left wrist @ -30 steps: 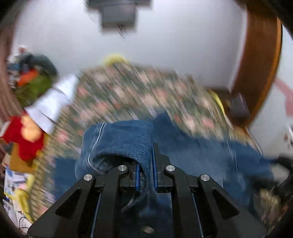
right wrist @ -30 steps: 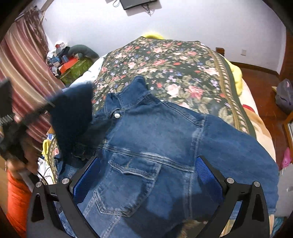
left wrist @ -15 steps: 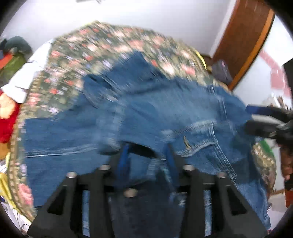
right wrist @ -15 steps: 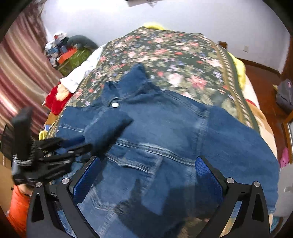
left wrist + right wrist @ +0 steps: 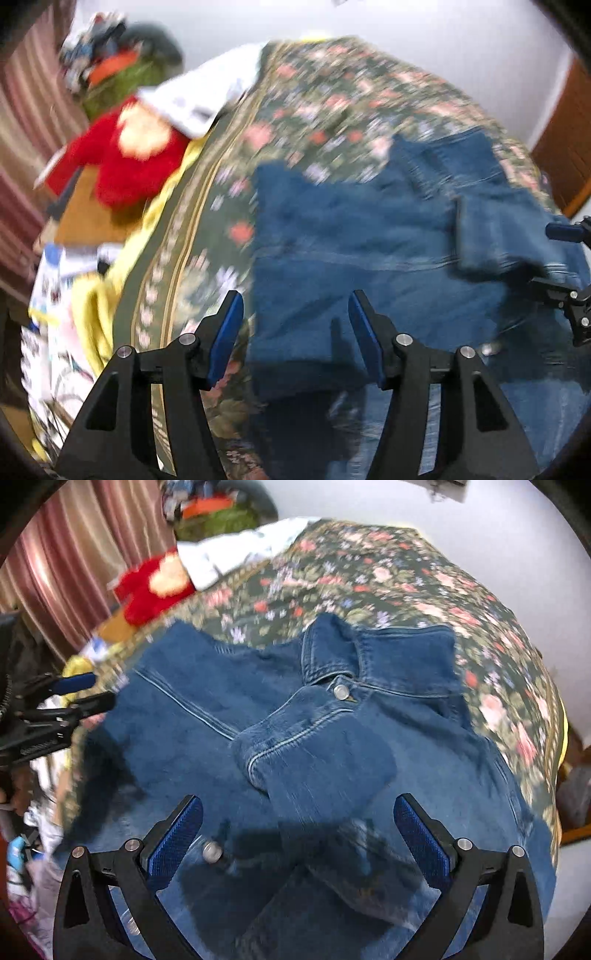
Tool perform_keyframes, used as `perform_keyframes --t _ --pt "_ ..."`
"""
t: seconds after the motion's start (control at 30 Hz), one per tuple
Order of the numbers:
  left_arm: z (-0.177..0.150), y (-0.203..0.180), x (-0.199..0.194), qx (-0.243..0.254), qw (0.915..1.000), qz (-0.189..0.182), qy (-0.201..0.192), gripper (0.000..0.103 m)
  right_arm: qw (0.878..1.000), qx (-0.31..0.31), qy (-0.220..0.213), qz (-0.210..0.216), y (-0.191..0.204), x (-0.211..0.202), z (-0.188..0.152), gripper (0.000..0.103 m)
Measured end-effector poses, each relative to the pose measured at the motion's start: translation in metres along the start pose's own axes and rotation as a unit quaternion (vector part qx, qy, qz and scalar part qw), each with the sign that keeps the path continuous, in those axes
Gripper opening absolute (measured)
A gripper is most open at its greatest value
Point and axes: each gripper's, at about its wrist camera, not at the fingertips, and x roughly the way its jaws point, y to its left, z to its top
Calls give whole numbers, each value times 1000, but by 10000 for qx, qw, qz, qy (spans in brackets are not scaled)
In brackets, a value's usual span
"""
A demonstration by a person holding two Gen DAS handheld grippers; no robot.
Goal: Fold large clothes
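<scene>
A blue denim jacket [image 5: 280, 738] lies spread on a floral bedspread [image 5: 388, 572], collar [image 5: 376, 657] toward the far side. One sleeve [image 5: 314, 760] is folded across the chest. The jacket also shows in the left wrist view [image 5: 369, 251]. My left gripper [image 5: 295, 332] is open and empty above the jacket's left edge; it also shows at the left of the right wrist view [image 5: 74, 694]. My right gripper [image 5: 295, 838] is open and empty above the jacket's lower front; it shows at the right edge of the left wrist view [image 5: 569, 258].
A red plush toy [image 5: 122, 162] and a white cloth [image 5: 207, 92] lie off the bed's left side. Yellow bedding [image 5: 96, 302] hangs at the bed edge. A striped curtain [image 5: 66, 561] and a clothes pile [image 5: 218, 513] stand at the left. A wooden door [image 5: 569, 147] is at the right.
My left gripper carried the sleeve across the jacket, let it go and opened, then swung left. My right gripper stayed open and moved closer over the jacket.
</scene>
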Motion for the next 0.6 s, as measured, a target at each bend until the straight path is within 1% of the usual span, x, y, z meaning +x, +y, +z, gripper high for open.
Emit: perform_keyframes --t 0.03,0.07,0.1,0.13,0.17,0.2,0.23,0.3,0.33,0.4,0.43,0.47,0.5,0.6 --pt "-3 6 8 -62 9999 36 83 59 10000 -44 56 -51 2 8 2 99" --pt "-8 12 19 -130 9997 60 190 59 9998 -101 121 -98 5 17 5 93" --pt "-11 14 26 -173 9995 62 263 59 9996 -155 154 -170 9 25 7 90" --pt "-14 18 33 -200 9993 40 308 59 9993 -205 140 -267 11 31 8 89" --pt "-17 19 36 -174 9995 22 258 62 9989 -270 111 -372 14 36 9 89" --pt "-20 17 38 -118 9997 -10 214 67 9982 -360 71 -483 19 42 10 87" --pt "-20 15 39 -80 9998 -5 197 69 9971 -462 53 -609 23 48 11 83" --pt "-22 4 42 110 9997 109 168 77 9960 -523 93 -717 26 56 14 65" --pt "-23 -1 44 219 9995 184 150 79 9960 -495 68 -735 27 57 15 60" --pt "-25 -5 47 331 9989 313 110 81 9973 -342 -131 -629 25 49 19 42" --pt "-26 -5 47 338 9988 347 95 81 9980 -229 -251 -536 22 42 20 37" --pt "-26 -5 47 317 9989 349 79 81 9981 -145 -347 -481 20 36 19 31" --pt "-26 -3 46 295 9990 336 73 81 9978 -42 -476 -449 16 27 19 28" --pt "-26 -2 45 236 9991 338 82 82 9957 181 -763 -488 0 1 18 25"
